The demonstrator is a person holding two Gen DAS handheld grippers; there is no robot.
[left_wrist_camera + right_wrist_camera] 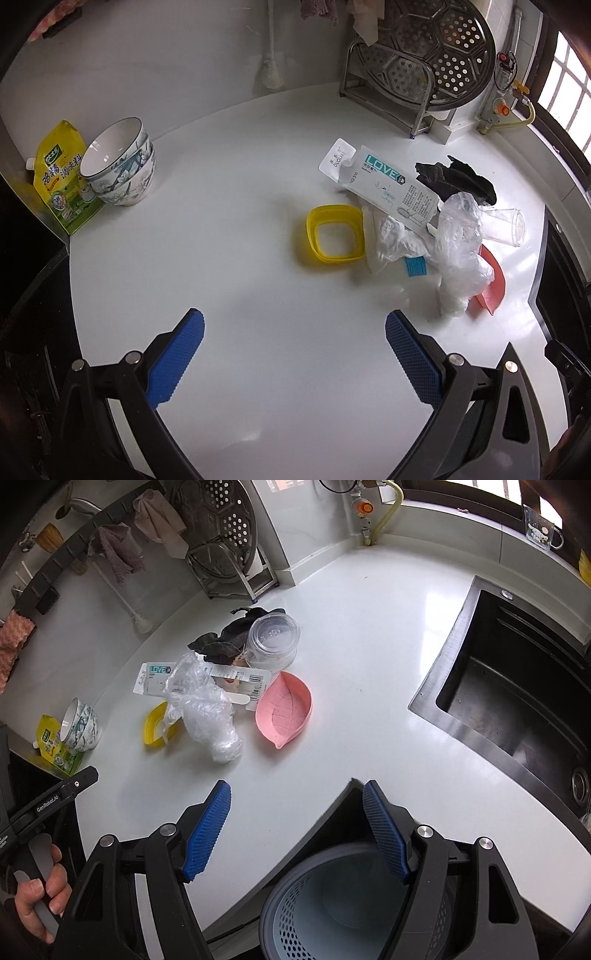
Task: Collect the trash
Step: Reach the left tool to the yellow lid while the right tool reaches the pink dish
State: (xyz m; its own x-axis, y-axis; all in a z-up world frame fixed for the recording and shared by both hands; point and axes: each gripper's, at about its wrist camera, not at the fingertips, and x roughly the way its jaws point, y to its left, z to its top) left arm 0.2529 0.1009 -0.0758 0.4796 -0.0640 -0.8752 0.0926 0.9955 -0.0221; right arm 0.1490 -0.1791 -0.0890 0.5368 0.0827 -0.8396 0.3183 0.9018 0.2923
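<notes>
Trash pile [424, 221] on counter [240, 184] | left jaws spread | right jaws spread

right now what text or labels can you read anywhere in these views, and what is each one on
"LOVE": teal band on the white package in the trash pile.
"DUOLEKE": hang tab of that package.
"NO.310": beside the teal band on that package.
"GenRobot.AI": side of the left hand-held gripper, seen from the right wrist view.
Yellow seasoning pouch: large Chinese characters, not confidently readable; its fine print is too small.
Package's fine print and barcode digits: too small to read.
</notes>
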